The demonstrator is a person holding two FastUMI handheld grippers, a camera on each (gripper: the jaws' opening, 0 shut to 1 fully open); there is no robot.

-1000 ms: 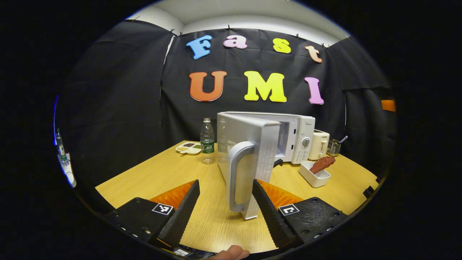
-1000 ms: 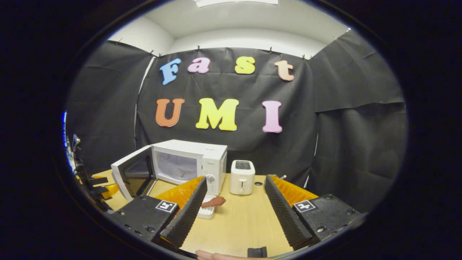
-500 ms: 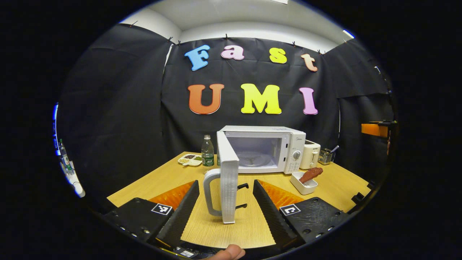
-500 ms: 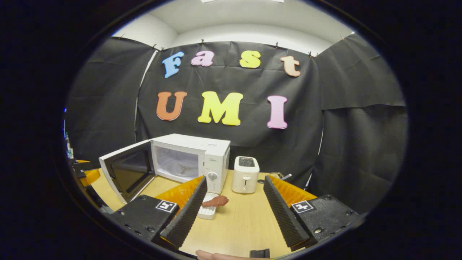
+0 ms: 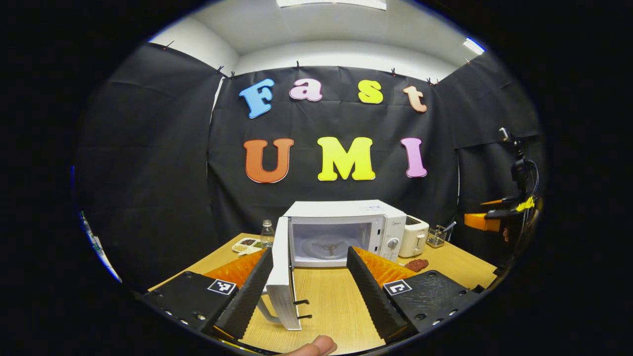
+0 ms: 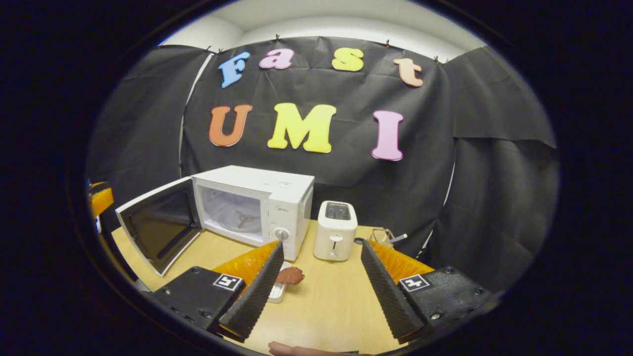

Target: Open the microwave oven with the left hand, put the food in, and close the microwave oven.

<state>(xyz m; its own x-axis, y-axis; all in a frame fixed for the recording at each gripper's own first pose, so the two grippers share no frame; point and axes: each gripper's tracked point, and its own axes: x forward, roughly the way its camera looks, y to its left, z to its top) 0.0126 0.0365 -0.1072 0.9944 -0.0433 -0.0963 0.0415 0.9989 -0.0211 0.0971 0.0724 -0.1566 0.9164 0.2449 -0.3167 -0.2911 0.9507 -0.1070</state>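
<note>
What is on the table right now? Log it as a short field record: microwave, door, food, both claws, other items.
microwave: white box-shaped microwave oven at the back of the light wooden table, cavity empty
door: white microwave door swung wide open to the left
food: reddish-brown piece of food in a small white rectangular tray, in front of the microwave
left claw: left claw open, door edge between its fingers, not pressed
right claw: right claw open, holds nothing, food just ahead
other items: white two-slot toaster; clear plastic bottle

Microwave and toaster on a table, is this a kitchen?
Probably a pretend kitchen in a recording booth: microwave, toaster and food sit on a table with black cloth walls around.
</note>
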